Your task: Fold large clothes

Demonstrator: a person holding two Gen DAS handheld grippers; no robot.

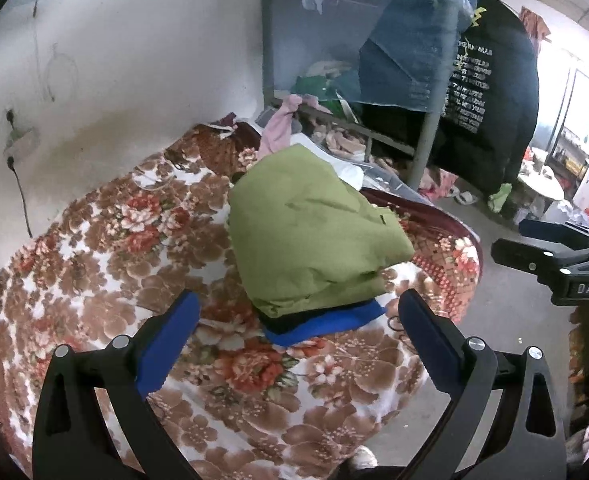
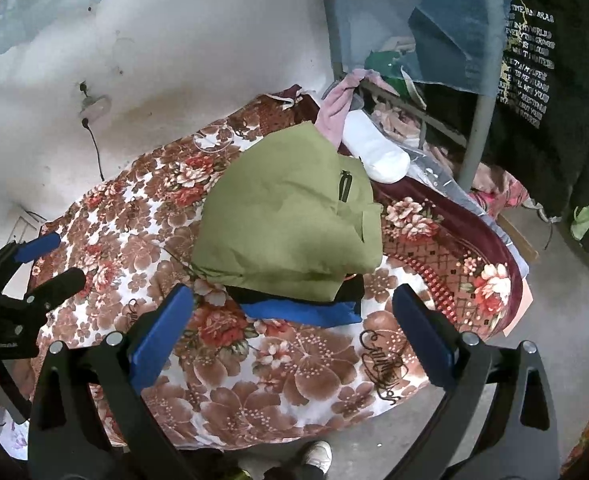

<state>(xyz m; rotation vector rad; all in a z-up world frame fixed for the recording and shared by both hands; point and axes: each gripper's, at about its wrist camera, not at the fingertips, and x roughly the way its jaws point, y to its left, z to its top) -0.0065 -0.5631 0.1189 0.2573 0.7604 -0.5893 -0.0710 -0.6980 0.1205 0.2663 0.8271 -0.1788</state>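
Stained white wall (image 1: 134,60) ahead-left of gripper; grey metal bunk frame (image 1: 424,148) ahead-right; concrete floor (image 1: 506,320) right; bright daylight far right.

green garment (image 1: 314,232): matt cloth | floral blanket (image 1: 114,240): plush fleece | bed frame (image 1: 426,148): painted metal

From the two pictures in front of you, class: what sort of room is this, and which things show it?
Probably a dormitory-style bedroom: a floral brown-and-white blanket covers a bed, a grey metal bunk frame stands behind it, and a folded olive-green garment lies on top.
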